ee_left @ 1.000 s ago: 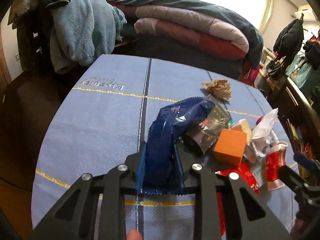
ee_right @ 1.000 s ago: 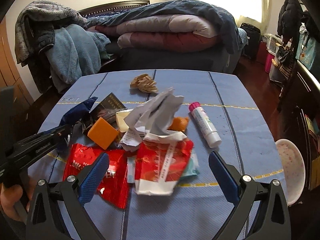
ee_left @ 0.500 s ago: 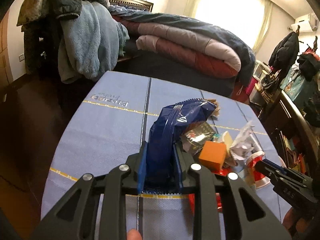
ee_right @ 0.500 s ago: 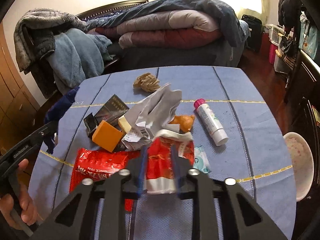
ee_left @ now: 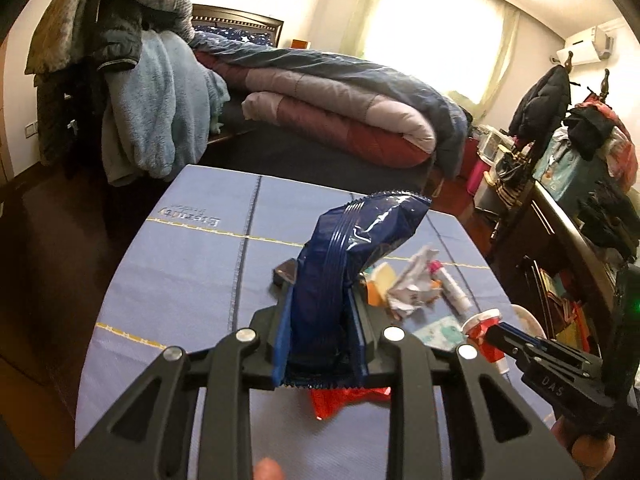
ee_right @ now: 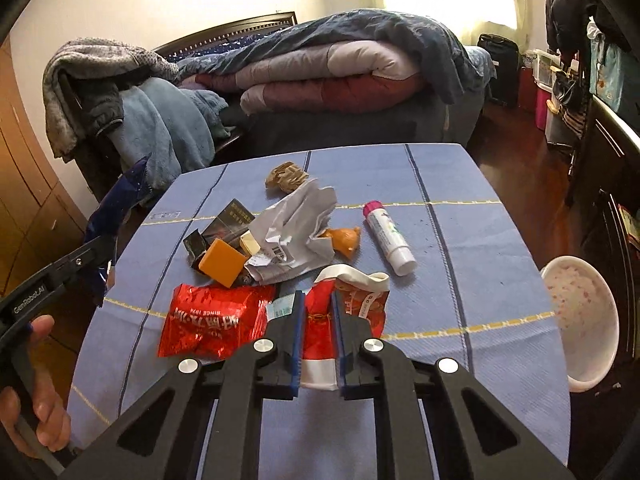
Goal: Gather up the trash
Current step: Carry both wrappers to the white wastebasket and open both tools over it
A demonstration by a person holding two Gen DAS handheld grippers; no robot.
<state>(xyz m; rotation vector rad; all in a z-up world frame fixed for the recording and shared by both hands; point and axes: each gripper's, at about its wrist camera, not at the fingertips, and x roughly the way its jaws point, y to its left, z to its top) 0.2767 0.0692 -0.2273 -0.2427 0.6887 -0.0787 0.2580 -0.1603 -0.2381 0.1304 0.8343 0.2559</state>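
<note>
My left gripper [ee_left: 320, 320] is shut on a dark blue foil wrapper [ee_left: 352, 248] and holds it raised above the blue tablecloth [ee_left: 192, 264]. My right gripper [ee_right: 316, 320] is shut on a red and white wrapper [ee_right: 348, 300], lifted slightly off the table. On the cloth lie a red snack bag [ee_right: 212, 320], crumpled white paper [ee_right: 292, 232], an orange block [ee_right: 222, 262], a black packet [ee_right: 228, 220], a brown crumpled paper [ee_right: 286, 176] and a white tube with a pink cap [ee_right: 388, 236]. The left gripper also shows in the right wrist view [ee_right: 100, 244].
A white speckled bin [ee_right: 580, 312] stands at the table's right edge. A bed with folded quilts [ee_right: 340, 76] lies behind the table. A chair piled with clothes [ee_right: 132, 120] stands at the back left. A dark cabinet [ee_right: 608, 168] is on the right.
My right gripper closed on the red and white wrapper and lifted it. My left gripper rose and pulled back with the blue wrapper.
</note>
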